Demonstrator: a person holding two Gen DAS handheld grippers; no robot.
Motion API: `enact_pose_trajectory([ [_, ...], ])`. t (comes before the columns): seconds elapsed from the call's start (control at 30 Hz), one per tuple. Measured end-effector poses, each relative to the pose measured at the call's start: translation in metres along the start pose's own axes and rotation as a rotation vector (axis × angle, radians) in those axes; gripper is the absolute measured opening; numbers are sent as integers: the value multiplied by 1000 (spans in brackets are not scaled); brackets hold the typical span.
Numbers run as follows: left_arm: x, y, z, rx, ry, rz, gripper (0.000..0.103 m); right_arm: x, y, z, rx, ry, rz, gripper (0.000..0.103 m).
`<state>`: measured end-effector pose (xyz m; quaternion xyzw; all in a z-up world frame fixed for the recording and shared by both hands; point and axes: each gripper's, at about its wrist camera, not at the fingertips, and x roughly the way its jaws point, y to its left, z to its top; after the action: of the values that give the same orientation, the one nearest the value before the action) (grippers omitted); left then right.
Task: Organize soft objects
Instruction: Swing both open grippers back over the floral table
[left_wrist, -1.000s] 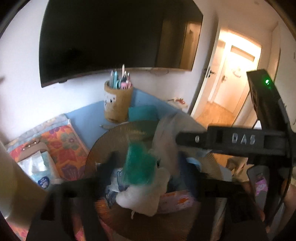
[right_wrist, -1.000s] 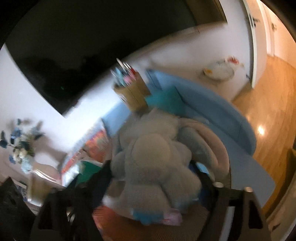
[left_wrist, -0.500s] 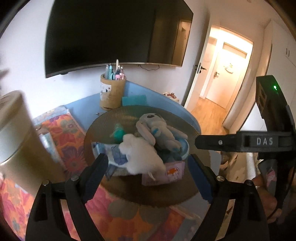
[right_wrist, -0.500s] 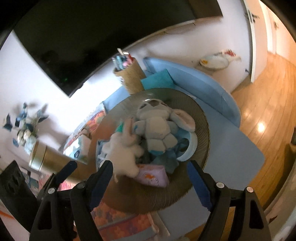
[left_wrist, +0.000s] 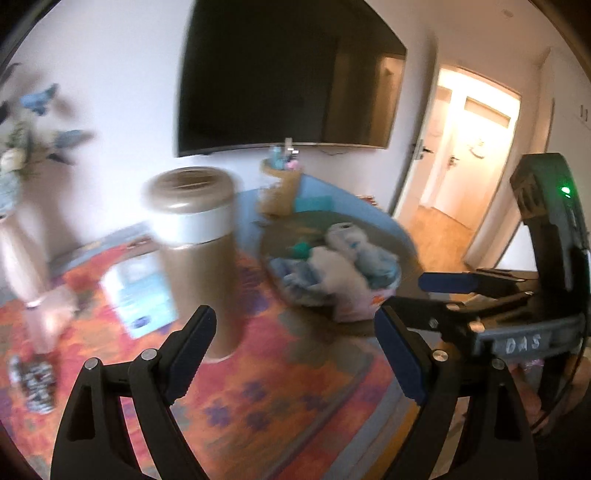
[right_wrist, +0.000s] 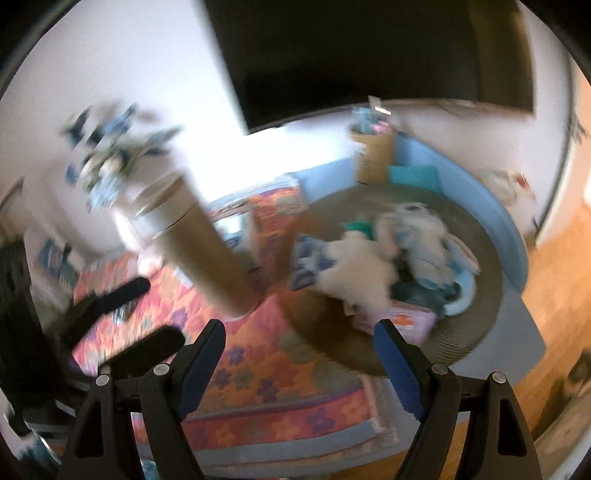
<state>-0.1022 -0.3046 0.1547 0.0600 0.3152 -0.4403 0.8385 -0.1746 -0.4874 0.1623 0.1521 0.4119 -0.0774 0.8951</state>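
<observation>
A pile of soft toys lies on a round brown mat (right_wrist: 476, 350): a white plush (right_wrist: 360, 273) in front and a grey and blue plush rabbit (right_wrist: 421, 236) behind it, with cloths under them. The same pile shows in the left wrist view, with the white plush (left_wrist: 338, 273) and the rabbit (left_wrist: 354, 240). My left gripper (left_wrist: 295, 354) is open and empty, well back from the pile. My right gripper (right_wrist: 299, 354) is open and empty too, and also appears at the right of the left wrist view (left_wrist: 413, 295). Both views are blurred.
A tall brown canister (left_wrist: 197, 266) with a white band stands on the colourful floral cloth (left_wrist: 258, 406). A tissue pack (left_wrist: 142, 295) lies left of it. A pen holder (left_wrist: 279, 188) stands at the back, a vase of flowers (right_wrist: 114, 147) at the left, and a dark TV (left_wrist: 288, 81) on the wall.
Both grippers have pulled back and swung left, away from the toy pile. The plush toys they held a second ago now lie on the pile. The canister has come into view.
</observation>
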Motion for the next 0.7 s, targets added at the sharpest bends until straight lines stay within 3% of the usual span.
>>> enact_pose_trajectory([
  [0.2, -46, 59, -17, -80, -13, 96, 87, 9, 71, -11, -181, -3, 68, 81],
  [0.4, -95, 135, -30, -189, -64, 244, 87, 18, 143, -10, -300, -38, 145, 81],
  [0.5, -111, 171, -38, -247, -81, 305, 87, 34, 175, -7, -327, -14, 181, 81],
  [0.63, -124, 214, -52, -306, -81, 453, 87, 70, 218, -2, -353, 43, 198, 81],
  [0.7, -125, 231, -59, -327, -70, 478, 87, 86, 231, 1, -353, 71, 208, 81],
])
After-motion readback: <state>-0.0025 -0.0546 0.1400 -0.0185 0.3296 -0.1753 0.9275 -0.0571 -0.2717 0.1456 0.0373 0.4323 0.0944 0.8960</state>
